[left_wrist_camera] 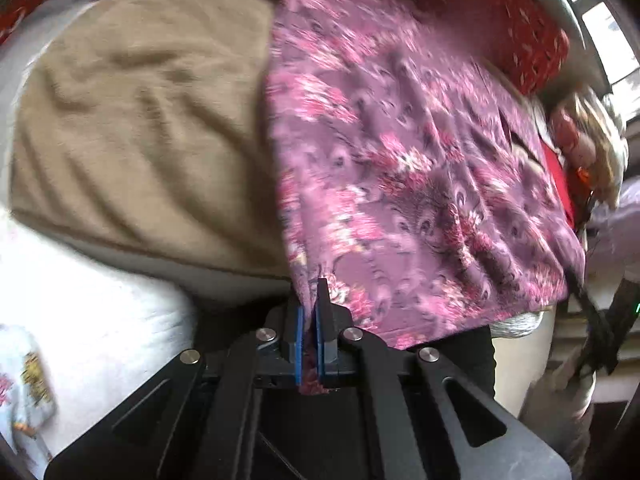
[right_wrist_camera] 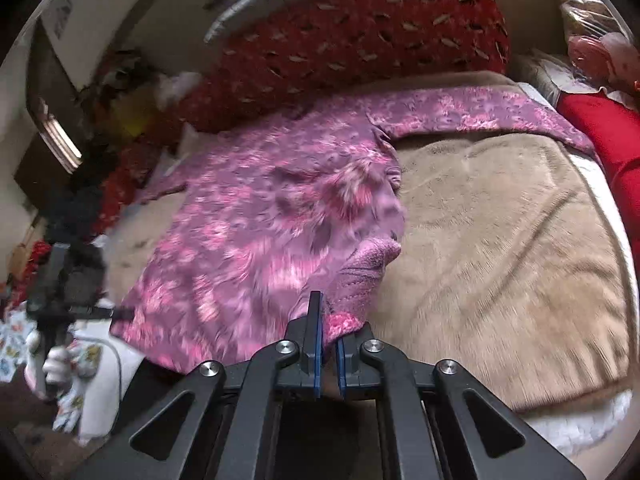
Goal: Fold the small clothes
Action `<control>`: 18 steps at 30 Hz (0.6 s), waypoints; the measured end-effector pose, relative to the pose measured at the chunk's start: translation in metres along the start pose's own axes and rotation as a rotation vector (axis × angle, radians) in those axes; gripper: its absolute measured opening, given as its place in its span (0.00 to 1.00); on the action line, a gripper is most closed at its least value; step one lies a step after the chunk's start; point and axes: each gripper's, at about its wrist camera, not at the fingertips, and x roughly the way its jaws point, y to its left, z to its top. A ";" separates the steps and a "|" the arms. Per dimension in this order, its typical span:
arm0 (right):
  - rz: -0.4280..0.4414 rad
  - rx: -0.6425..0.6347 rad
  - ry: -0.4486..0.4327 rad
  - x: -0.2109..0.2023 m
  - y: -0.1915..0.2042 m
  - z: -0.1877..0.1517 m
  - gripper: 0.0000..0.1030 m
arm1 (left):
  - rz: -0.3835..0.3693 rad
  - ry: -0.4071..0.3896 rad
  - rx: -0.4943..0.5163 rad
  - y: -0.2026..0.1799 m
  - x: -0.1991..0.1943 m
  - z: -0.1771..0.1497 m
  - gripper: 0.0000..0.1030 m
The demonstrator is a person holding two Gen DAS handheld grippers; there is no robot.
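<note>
A bed carried a tan blanket; on it lay a purple flowered top, with a red pillow behind.

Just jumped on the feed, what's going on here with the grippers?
A person with a handheld gripper in each hand is folding a purple and pink floral garment spread on a tan fleece blanket over a bed. The left gripper is shut on one edge of the garment, and the right gripper is shut on another edge, where the fabric bunches up. A red patterned pillow sits behind. No fold is finished yet.
</note>
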 end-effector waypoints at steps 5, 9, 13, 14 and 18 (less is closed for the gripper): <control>-0.035 -0.008 0.153 0.003 0.002 -0.048 0.04 | 0.045 0.076 -0.084 0.035 0.022 -0.009 0.03; -0.101 0.076 0.332 0.031 -0.021 -0.073 0.09 | 0.002 0.075 -0.095 0.042 0.019 -0.010 0.06; -0.107 0.148 0.158 0.001 -0.037 -0.038 0.12 | 0.025 -0.064 0.026 0.015 -0.018 0.011 0.12; -0.110 0.147 0.116 -0.004 -0.036 -0.024 0.18 | 0.037 -0.097 0.061 0.002 -0.025 0.022 0.16; -0.115 0.092 0.012 0.010 -0.020 0.032 0.44 | 0.077 -0.170 0.116 -0.029 -0.016 0.052 0.47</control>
